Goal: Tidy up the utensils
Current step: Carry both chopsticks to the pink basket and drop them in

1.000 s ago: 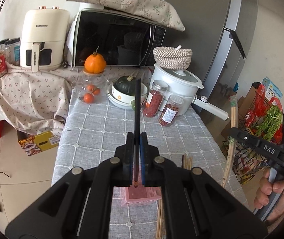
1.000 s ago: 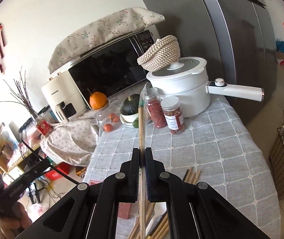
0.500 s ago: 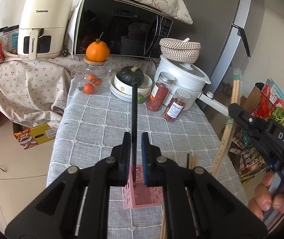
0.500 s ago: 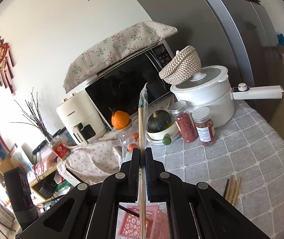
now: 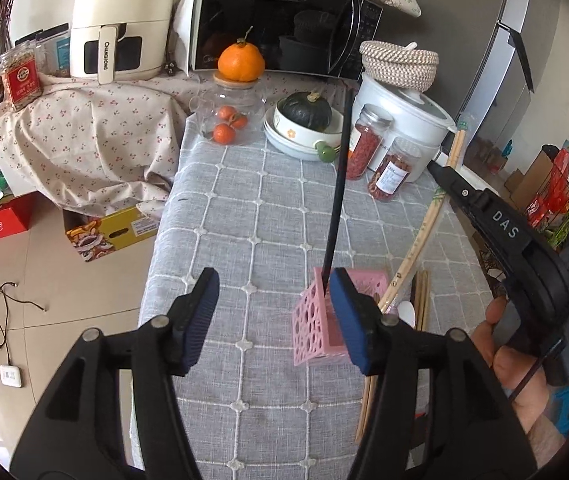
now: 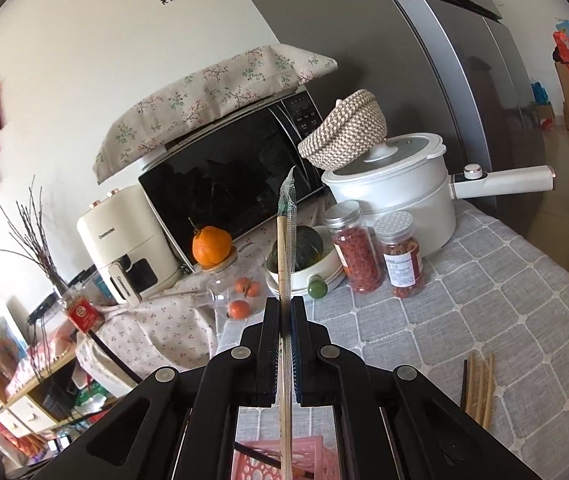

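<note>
Chopsticks (image 6: 284,248), wrapped: light, stiff, slippery; right gripper (image 6: 284,320) clamps them mid-shaft above basket (image 5: 320,320). Left gripper (image 5: 272,308) opening, black chopstick (image 5: 336,196) free against its right pad.

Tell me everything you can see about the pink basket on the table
The pink basket is a small, square holder that looks like plastic, its walls pierced with round holes. It stands upright with its top open on the grey checked tablecloth. One black chopstick stands in it, leaning against the rim. The opening left tongs partly hide its right side; whether their pad touches it cannot be told. Loose chopsticks lie just to its right.
</note>
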The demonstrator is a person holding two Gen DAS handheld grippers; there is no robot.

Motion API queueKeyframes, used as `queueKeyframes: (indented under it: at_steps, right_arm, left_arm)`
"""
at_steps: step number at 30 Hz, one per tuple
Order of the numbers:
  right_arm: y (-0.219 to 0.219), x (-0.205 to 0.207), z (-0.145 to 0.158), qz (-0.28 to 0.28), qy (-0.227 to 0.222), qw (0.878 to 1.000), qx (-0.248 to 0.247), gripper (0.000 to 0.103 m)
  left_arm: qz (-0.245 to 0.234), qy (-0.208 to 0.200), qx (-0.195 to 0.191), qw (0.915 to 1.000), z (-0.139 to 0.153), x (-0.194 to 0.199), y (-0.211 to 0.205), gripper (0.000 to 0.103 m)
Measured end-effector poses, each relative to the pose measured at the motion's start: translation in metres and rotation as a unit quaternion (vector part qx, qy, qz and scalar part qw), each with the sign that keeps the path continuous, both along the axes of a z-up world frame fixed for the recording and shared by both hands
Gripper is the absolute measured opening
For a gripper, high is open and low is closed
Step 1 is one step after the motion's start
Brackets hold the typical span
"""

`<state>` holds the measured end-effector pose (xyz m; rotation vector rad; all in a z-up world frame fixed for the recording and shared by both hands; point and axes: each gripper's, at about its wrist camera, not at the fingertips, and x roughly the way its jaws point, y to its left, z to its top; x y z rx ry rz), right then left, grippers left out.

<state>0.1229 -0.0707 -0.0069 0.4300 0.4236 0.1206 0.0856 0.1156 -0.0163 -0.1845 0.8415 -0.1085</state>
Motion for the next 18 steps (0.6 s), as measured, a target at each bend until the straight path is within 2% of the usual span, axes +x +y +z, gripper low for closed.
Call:
queueKeyframes:
  at_steps: [5, 11, 16, 18]
  right_arm:
    - [0.013, 0.003, -0.016, 0.006, 0.019, 1.000, -0.020, 0.007]
    - [0.012, -0.003, -0.016, 0.041, 0.040, 0.998, 0.002, 0.010]
    - [0.009, -0.016, 0.000, 0.088, 0.041, 0.995, -0.012, 0.027]
    - [0.004, -0.023, 0.008, 0.104, 0.039, 0.993, -0.023, 0.036]
  left_arm:
    - [0.005, 0.009, 0.008, 0.9999, -0.007, -0.001, 0.005, 0.060]
    - [0.002, 0.023, 0.009, 0.9997, -0.015, -0.001, 0.000, 0.065]
    - [-0.013, 0.031, 0.003, 0.9994, -0.018, -0.005, -0.010, 0.077]
    - [-0.018, 0.038, -0.001, 0.9991, -0.020, -0.006, -0.013, 0.078]
